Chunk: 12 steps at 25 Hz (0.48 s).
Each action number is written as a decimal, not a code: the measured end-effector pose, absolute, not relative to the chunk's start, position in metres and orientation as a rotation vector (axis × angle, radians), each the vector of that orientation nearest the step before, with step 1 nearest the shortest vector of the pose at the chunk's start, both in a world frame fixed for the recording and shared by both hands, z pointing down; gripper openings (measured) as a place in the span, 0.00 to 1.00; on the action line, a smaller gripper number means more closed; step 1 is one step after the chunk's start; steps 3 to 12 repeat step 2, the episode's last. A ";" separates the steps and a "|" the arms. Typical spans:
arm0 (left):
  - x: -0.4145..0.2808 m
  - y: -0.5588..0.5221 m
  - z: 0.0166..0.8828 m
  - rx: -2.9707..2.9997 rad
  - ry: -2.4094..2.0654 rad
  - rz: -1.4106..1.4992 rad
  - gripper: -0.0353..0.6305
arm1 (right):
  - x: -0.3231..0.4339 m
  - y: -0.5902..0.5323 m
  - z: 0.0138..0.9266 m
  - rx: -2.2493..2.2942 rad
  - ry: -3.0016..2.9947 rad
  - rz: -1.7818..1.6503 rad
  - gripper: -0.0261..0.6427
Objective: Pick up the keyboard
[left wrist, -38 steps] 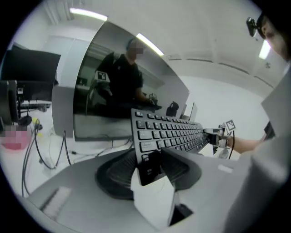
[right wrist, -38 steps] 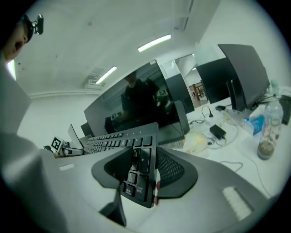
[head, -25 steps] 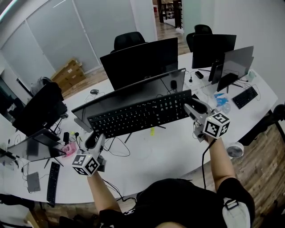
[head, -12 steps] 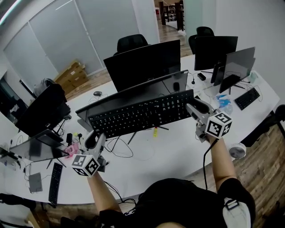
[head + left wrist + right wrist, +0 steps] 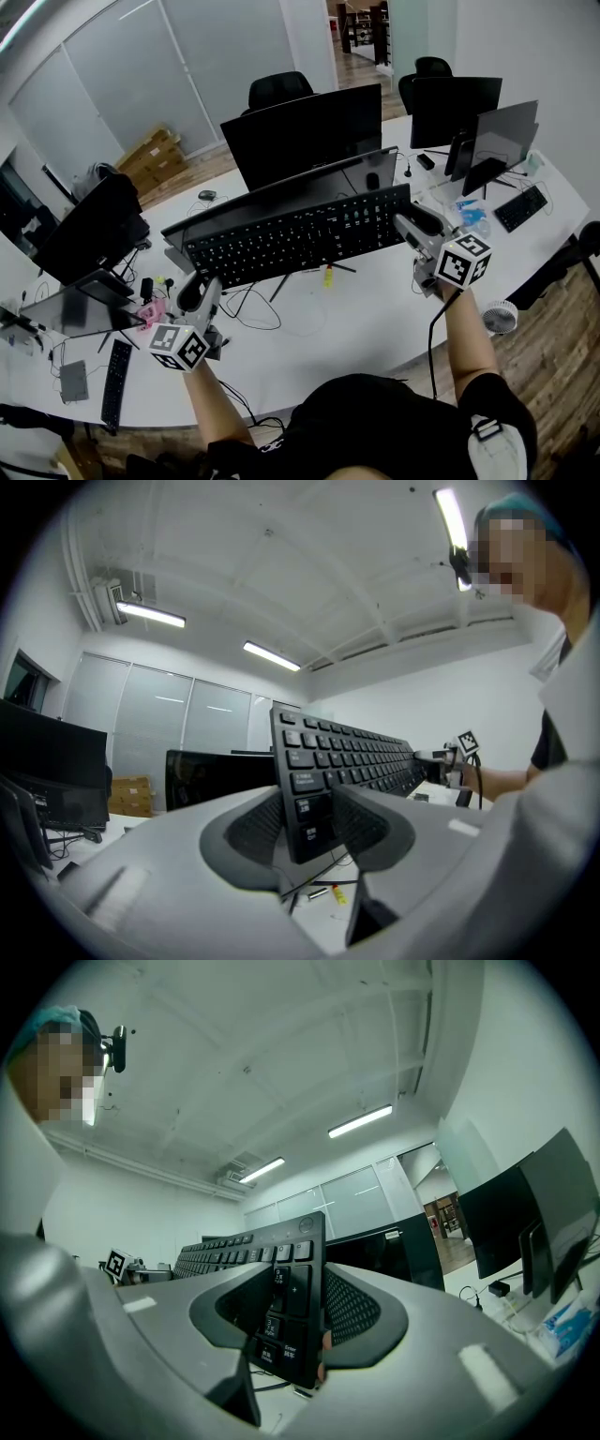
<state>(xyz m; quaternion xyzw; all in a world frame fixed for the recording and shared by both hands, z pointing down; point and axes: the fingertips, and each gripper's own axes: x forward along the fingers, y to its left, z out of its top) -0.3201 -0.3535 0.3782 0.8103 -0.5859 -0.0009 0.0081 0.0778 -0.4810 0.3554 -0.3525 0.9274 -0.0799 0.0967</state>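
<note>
A long black keyboard [image 5: 298, 236] hangs in the air above the white desk [image 5: 375, 319], held at both ends, keys facing me. My left gripper [image 5: 194, 291] is shut on its left end; in the left gripper view the keyboard's [image 5: 323, 771] edge sits clamped between the grey jaws. My right gripper [image 5: 412, 225] is shut on the right end, and the right gripper view shows the keyboard's [image 5: 281, 1307] numpad end pinched between the pads. Each gripper carries a marker cube.
Behind the keyboard stand a large black monitor [image 5: 300, 131] and a flat dark screen [image 5: 281, 192]. More monitors [image 5: 455, 108] and a second keyboard [image 5: 517, 206] sit at the right. Cables [image 5: 248, 314], a small yellow item [image 5: 327, 277], another keyboard [image 5: 112, 382] and a white fan [image 5: 499, 317] lie around.
The keyboard and both grippers have risen slightly above the desk; the grip at both ends is unchanged.
</note>
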 end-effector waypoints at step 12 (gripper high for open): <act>-0.320 -0.353 0.377 2.538 -1.834 -0.010 0.38 | 0.078 -0.482 0.354 -1.040 2.746 -0.232 0.28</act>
